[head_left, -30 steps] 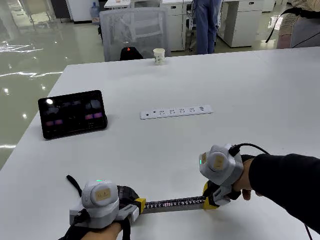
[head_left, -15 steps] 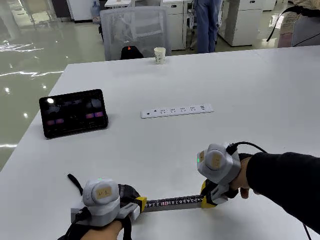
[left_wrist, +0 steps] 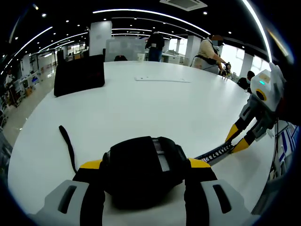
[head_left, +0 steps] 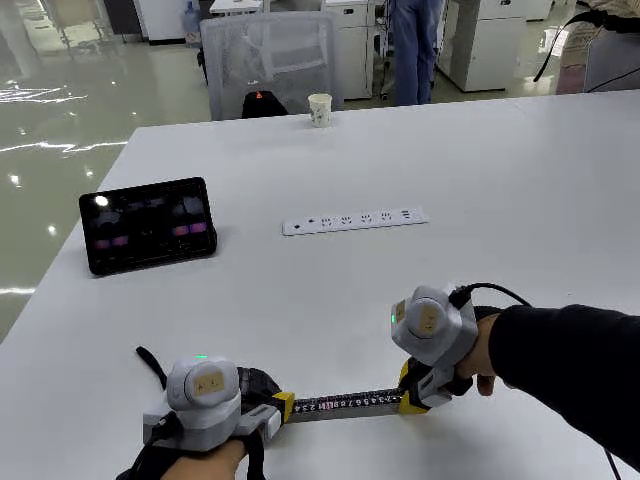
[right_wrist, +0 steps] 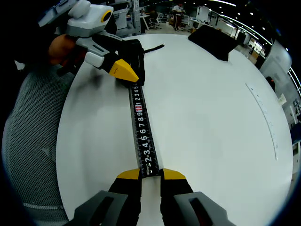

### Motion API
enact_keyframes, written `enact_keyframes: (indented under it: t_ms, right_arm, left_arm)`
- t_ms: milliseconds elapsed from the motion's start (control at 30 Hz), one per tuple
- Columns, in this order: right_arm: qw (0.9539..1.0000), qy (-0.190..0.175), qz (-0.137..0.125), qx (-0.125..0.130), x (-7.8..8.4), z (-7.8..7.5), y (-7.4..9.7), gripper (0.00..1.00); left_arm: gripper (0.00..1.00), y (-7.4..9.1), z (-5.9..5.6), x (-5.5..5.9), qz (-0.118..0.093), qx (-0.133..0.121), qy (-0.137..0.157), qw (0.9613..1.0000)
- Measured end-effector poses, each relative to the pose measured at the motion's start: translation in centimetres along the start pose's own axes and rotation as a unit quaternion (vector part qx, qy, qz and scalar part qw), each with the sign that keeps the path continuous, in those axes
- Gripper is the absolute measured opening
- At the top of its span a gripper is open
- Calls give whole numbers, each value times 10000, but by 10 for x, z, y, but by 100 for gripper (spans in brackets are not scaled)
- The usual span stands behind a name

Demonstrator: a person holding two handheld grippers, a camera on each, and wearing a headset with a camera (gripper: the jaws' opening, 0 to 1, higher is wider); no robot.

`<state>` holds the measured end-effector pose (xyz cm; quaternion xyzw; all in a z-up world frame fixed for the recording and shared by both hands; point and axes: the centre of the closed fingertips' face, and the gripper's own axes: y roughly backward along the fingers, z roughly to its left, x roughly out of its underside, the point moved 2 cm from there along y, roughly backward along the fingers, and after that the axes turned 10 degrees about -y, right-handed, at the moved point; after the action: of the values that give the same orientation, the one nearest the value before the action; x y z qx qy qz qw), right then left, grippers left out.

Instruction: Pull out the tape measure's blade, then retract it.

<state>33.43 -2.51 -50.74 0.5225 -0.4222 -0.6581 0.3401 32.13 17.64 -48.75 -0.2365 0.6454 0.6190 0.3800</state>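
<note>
Black tape measure case (head_left: 256,384), at the white tabletop's (head_left: 350,290) near edge, is clamped by the left tongs (left_wrist: 146,165); its black numbered blade (right_wrist: 140,122), partly drawn, is pinched at its tip by the right tongs (right_wrist: 150,173); pull-out is judged under way, a straight outward draw being called for.

Lighting: bright, even, overhead; ceiling strip lights (left_wrist: 141,10) arc across 12 o'clock in the left gripper view.
Glare: glossy floor (head_left: 50,100), 10 o'clock, head view.
Shadows: soft and faint on the white tabletop (head_left: 450,170).
Distortion: fisheye bending at edges (blade (right_wrist: 142,129) numerals sharp).
</note>
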Motion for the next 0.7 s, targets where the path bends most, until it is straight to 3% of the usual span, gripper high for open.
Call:
enact_keyframes:
  t_ms: [700]
  right_arm:
    - [9999, -117, -69, 9, -6, 1, -3, 12]
  left_arm:
    - [64, 1, 1, 0, 16, 27, 23, 10000]
